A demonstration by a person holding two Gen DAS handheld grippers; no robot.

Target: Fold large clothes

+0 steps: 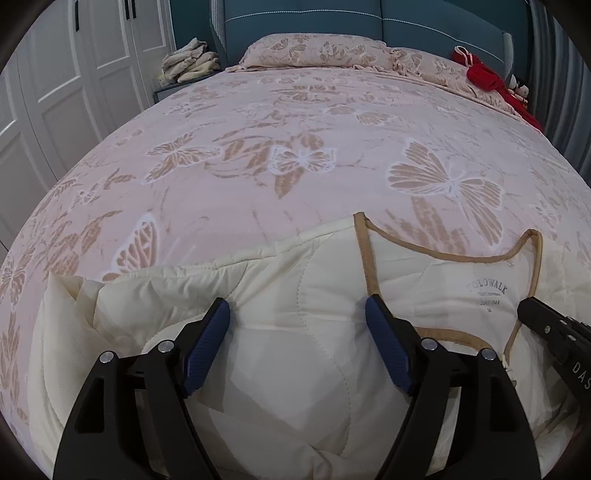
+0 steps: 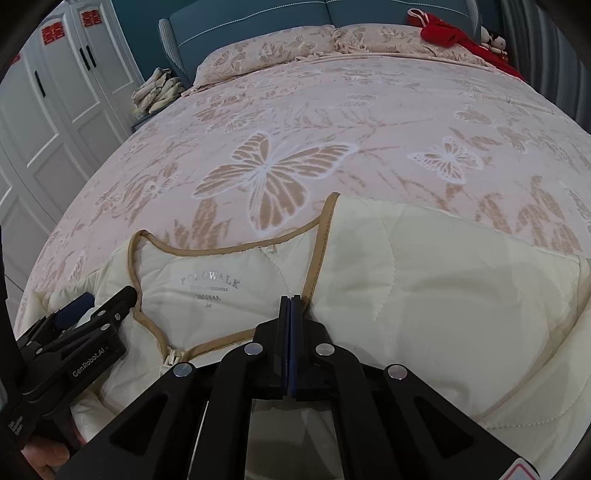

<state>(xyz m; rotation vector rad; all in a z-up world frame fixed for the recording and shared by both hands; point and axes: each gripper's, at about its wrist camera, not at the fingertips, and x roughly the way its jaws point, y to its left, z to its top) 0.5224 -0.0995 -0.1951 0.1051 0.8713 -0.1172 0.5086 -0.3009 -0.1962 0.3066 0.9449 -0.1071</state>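
Note:
A cream quilted jacket (image 1: 325,295) with tan trim lies open at the near edge of the bed; its collar and printed size label face up (image 2: 210,284). My left gripper (image 1: 297,314) is open above the jacket's left front panel, with nothing between its fingers. It also shows in the right wrist view (image 2: 96,310) at the left. My right gripper (image 2: 290,299) is shut on the tan-trimmed front edge of the jacket (image 2: 314,273), just right of the collar. Its tip shows in the left wrist view (image 1: 532,310).
The bed (image 1: 295,122) has a pink butterfly-print cover reaching back to two pillows (image 1: 317,51) and a teal headboard. A pile of folded cloth (image 1: 188,62) sits on a stand at the left. Red items and dolls (image 2: 450,31) lie at the back right. White wardrobe doors (image 2: 55,110) stand left.

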